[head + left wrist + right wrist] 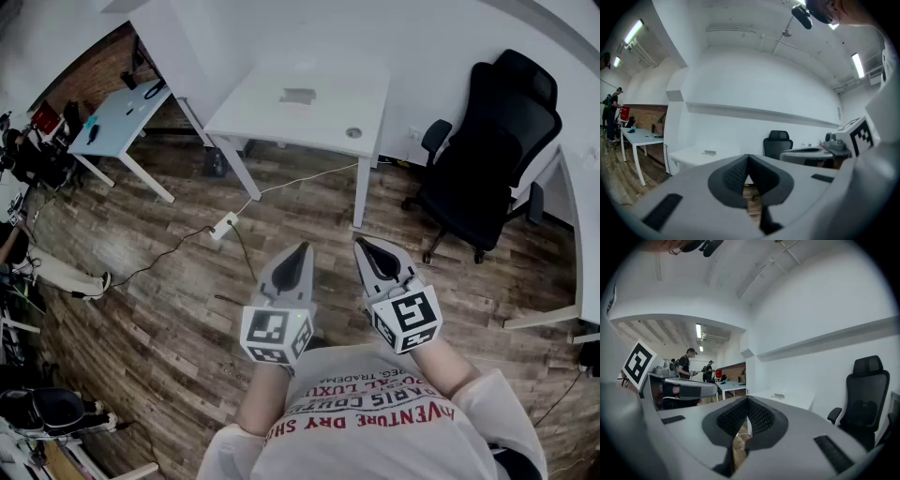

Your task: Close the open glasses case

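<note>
Nearby, noted left gripper (298, 253) and right gripper (366, 249) held side by side before the chest (375, 417), jaws of both pressed together on nothing, evidently carried idle pending approach; farther off, recorded probable glasses case (298, 96) lying on white table (309, 127), well apart, lid state indiscernible.

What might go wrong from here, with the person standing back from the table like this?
1. A power strip and its cable lie on the floor between the person and the white table. Stepping forward might mean a trip.
2. The left gripper and right gripper both have their jaws shut on nothing. They would probably need to open before handling anything.
3. The pale object on that table is too small to tell what it is, so the target is uncertain.
</note>
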A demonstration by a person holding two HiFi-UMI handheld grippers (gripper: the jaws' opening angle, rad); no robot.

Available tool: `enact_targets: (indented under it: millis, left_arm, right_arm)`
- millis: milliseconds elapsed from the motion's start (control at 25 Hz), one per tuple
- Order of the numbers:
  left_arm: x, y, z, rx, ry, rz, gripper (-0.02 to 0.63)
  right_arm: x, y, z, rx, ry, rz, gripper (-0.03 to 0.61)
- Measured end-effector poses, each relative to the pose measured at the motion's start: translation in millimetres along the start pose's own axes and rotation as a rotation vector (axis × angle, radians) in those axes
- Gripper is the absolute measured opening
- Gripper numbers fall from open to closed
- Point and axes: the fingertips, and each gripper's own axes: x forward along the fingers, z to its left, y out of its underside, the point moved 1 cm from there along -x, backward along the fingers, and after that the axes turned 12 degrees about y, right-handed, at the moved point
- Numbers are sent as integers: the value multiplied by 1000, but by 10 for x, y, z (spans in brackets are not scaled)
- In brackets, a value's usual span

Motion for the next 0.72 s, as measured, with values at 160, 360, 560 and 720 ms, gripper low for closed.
enact_targets:
  millis: [160,360,560,720]
  left_arm:
    - [62,52,57,-18,-3,3,-2]
    - [140,90,173,-35,10,13,-2]
    - [184,138,413,-51,31,24,-2]
    - [208,137,711,-46,58,36,-2]
  right_arm:
    - [76,50,-43,6,1,16,12]
    - [209,102,-46,19,10,40,12]
    - [429,140,0,57,44,54,12]
    - [708,122,62,92,90,49,12]
